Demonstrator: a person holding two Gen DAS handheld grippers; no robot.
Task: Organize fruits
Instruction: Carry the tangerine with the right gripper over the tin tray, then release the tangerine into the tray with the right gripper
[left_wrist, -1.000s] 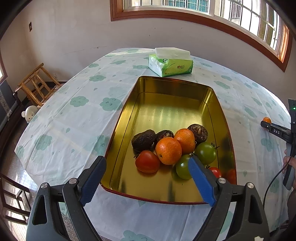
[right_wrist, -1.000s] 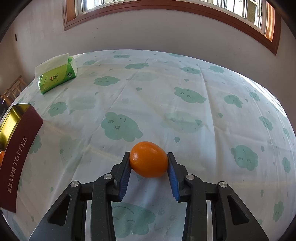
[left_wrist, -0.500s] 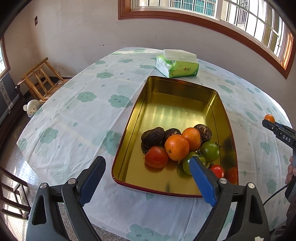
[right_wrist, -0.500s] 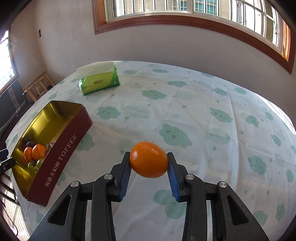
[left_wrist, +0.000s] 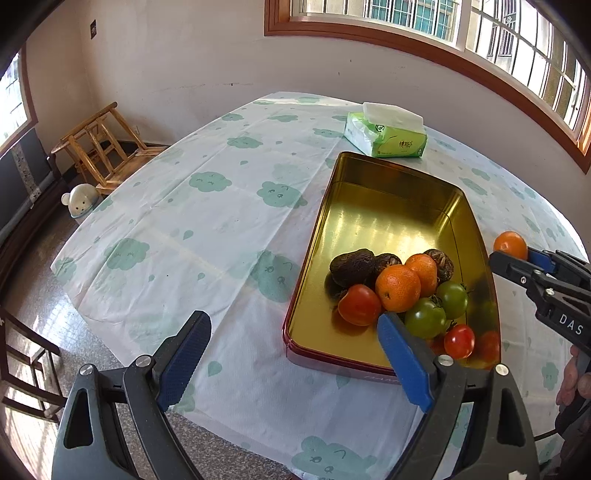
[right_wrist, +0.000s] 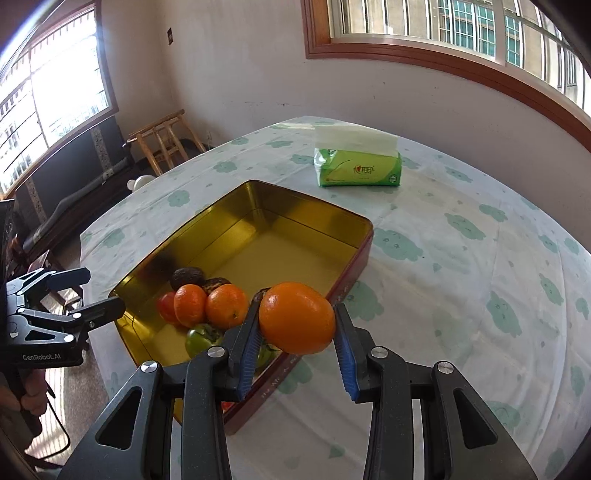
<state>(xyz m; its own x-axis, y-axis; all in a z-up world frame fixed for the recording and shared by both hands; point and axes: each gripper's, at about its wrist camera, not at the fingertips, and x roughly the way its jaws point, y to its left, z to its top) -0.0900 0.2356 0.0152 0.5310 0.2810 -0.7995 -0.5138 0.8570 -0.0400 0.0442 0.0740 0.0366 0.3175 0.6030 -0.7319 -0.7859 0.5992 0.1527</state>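
At lower centre, the right hand-held gripper clenched a round orange fruit, needing release over the gold rectangular tin.

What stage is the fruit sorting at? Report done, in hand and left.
Done: oranges, tomatoes and dark fruits lie in the gold tin. In hand: the right gripper clamps an orange above the tin's rim. Left: dropping it in. The left gripper is open, empty.
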